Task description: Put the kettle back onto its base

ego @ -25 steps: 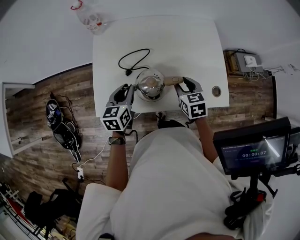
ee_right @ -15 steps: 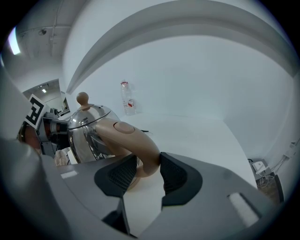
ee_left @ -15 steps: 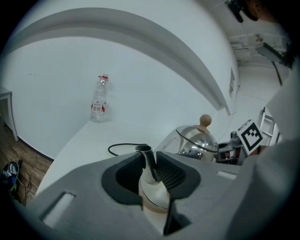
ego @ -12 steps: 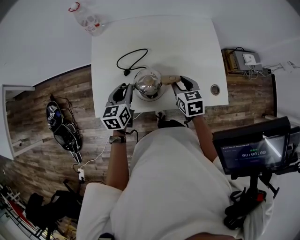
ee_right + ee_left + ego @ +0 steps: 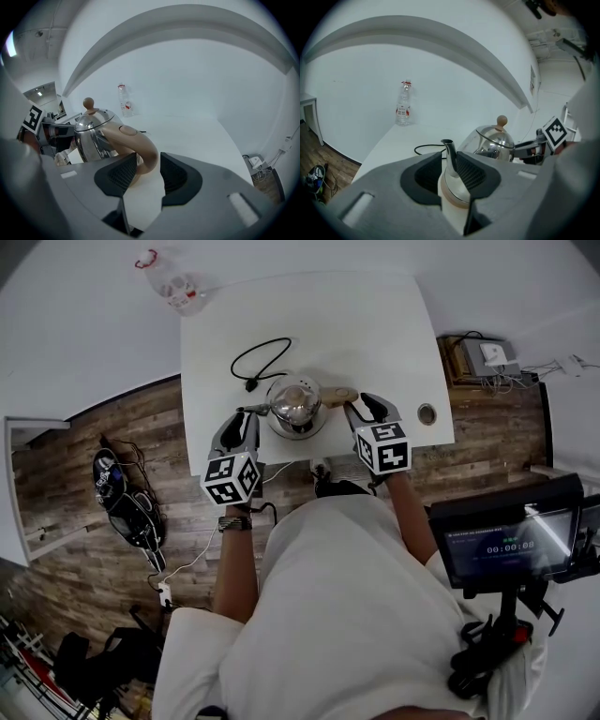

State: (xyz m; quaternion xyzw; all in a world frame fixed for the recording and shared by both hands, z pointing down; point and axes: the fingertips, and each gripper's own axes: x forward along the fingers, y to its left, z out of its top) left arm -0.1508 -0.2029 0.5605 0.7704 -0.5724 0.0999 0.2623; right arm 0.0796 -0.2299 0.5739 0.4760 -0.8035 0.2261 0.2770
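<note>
kettle [image 5: 296, 406] sits on the white table [image 5: 375, 324] by its near edge, between both grippers. right gripper [image 5: 149, 161] is clamped on the beige handle [image 5: 140, 146], and left gripper [image 5: 450, 161] is pinched on the spout [image 5: 449, 151]. Kettle's underside isn't visible in any view.

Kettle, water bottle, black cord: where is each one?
kettle [image 5: 296, 409], head view, on its shiny lid.
water bottle [image 5: 402, 111], left gripper view, on its label.
black cord [image 5: 249, 383], head view, on its plug end.
</note>
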